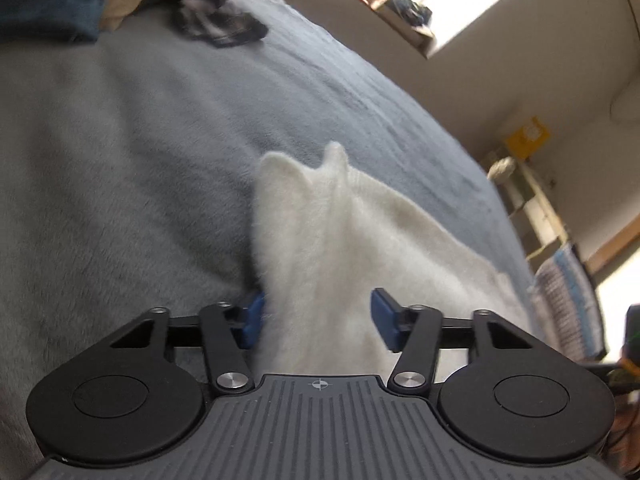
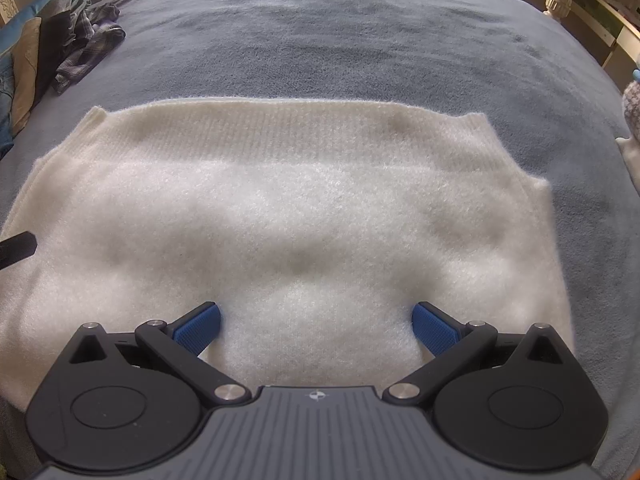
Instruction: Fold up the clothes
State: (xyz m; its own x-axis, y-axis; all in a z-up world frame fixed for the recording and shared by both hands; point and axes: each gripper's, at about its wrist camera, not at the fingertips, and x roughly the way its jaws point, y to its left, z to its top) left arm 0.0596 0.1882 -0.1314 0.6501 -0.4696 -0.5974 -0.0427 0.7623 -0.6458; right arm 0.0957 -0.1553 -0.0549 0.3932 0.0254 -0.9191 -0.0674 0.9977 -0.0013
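In the left wrist view, the left hand-held gripper (image 1: 318, 322) sits low at the white knit sweater (image 1: 344, 248), its blue pads (image 1: 253, 320) spread apart with a fold of the fuzzy fabric rising between them; one pad touches the sweater's left edge, but the jaws are not pressed together, so nothing is pinched yet. The sweater lies on the grey-blue bed blanket (image 1: 140, 140), which runs bare well past it toward a crumpled plaid garment (image 1: 218, 20) near the pillows. The likely trouble here is that closing on this loose ridge would catch only the top layer, or some blanket with it, and the fold would come up lopsided. In the right wrist view, the right hand-held gripper (image 2: 316, 326) hovers over the near part of the sweater (image 2: 304, 200), jaws wide and empty. The garment is spread nearly flat, its ribbed far edge (image 2: 288, 128) straight across and its right side edge lying close to where the blanket (image 2: 320, 40) curves down at the bed's side. A dark part of the other tool (image 2: 16, 246) shows at the left margin. Ahead there is plenty of open blanket to carry a fold into; to the right there is little, and a drag that way could slide the knit off the edge. The pile of dark clothes (image 2: 80, 40) lies well apart, at the far left corner.
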